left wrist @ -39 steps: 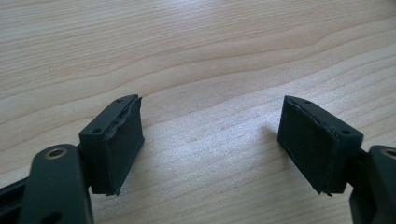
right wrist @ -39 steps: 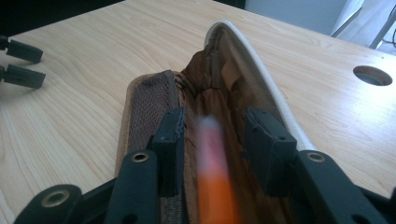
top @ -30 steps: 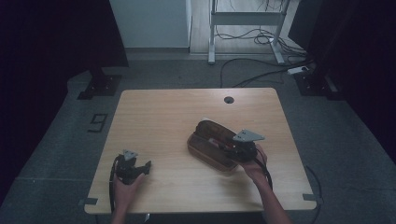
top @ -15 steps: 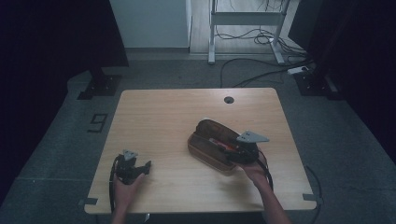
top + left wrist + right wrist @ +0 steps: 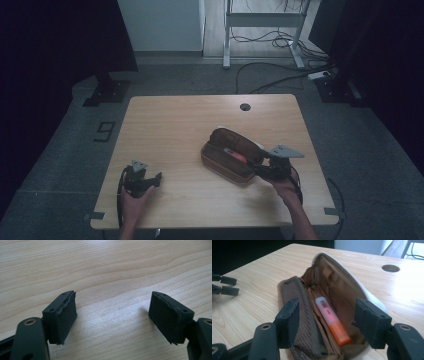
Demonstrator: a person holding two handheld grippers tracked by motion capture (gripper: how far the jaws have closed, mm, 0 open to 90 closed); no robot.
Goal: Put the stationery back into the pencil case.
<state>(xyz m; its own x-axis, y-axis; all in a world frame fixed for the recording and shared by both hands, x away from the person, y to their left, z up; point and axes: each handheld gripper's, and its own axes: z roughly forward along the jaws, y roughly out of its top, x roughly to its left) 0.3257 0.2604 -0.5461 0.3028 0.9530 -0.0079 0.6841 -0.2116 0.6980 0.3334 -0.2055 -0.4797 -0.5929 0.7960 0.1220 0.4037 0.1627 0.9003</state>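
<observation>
Now the right gripper (image 5: 325,322) sits at the near end of an open brown pencil case (image 5: 232,156), and its jaws have just been opening: a second ago they were closer together over the case, and they now stand released, with nothing pressed between the pads. In the right gripper view an orange highlighter (image 5: 332,320) lies loose inside the case, between the two spread jaws but touched by neither. The likely reading is that the marker has just been dropped in, so the placing step looks done and the hand has begun to draw back toward the person along the table (image 5: 175,120).

The case itself lies right of the table's centre, its lid folded back and its ribbed brown front wall toward the gripper; the highlighter rests lengthwise in the trough, its pale cap end pointing away.

At the near left edge the left gripper (image 5: 141,179) rests on the wood where it was a second ago. Its own view shows the jaws spread wide over bare wood grain, holding nothing.

Farther off, a round cable hole (image 5: 245,107) sits near the far edge of the table. If the case is to be closed next, the lid is the part to reach for.
</observation>
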